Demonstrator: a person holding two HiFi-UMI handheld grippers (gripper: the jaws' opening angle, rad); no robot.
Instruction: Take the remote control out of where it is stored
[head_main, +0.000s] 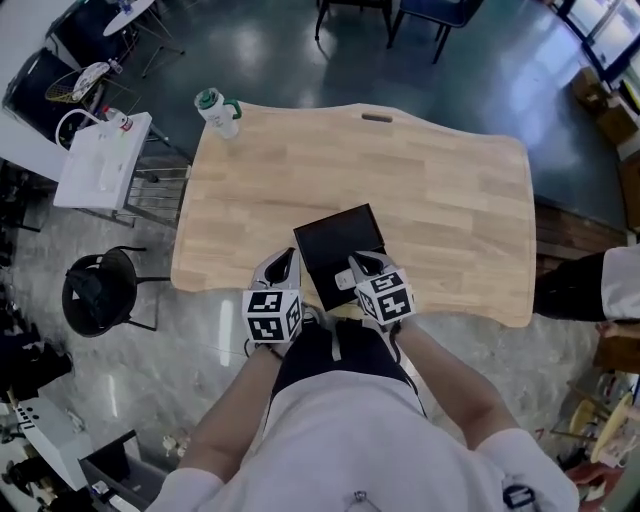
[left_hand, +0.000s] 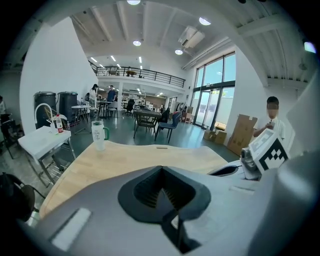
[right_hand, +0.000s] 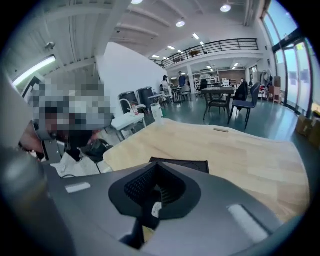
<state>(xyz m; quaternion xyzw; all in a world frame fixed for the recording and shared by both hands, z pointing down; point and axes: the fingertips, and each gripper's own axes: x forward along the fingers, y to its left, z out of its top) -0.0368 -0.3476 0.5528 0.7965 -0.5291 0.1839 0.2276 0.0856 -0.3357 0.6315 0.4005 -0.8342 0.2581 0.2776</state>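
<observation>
Left claw (head_main: 287, 265) and right claw (head_main: 362, 266): both closed. The black case (head_main: 338, 243), possibly housing the remote control, lies on the worktop (head_main: 450, 190) between and just ahead of them.

I found nothing I could read: the print on the white cup (left_hand: 98, 135) was too small, and the left hand-held gripper (head_main: 284, 264) and right hand-held gripper (head_main: 362, 264) bore only square black-and-white markers.
</observation>
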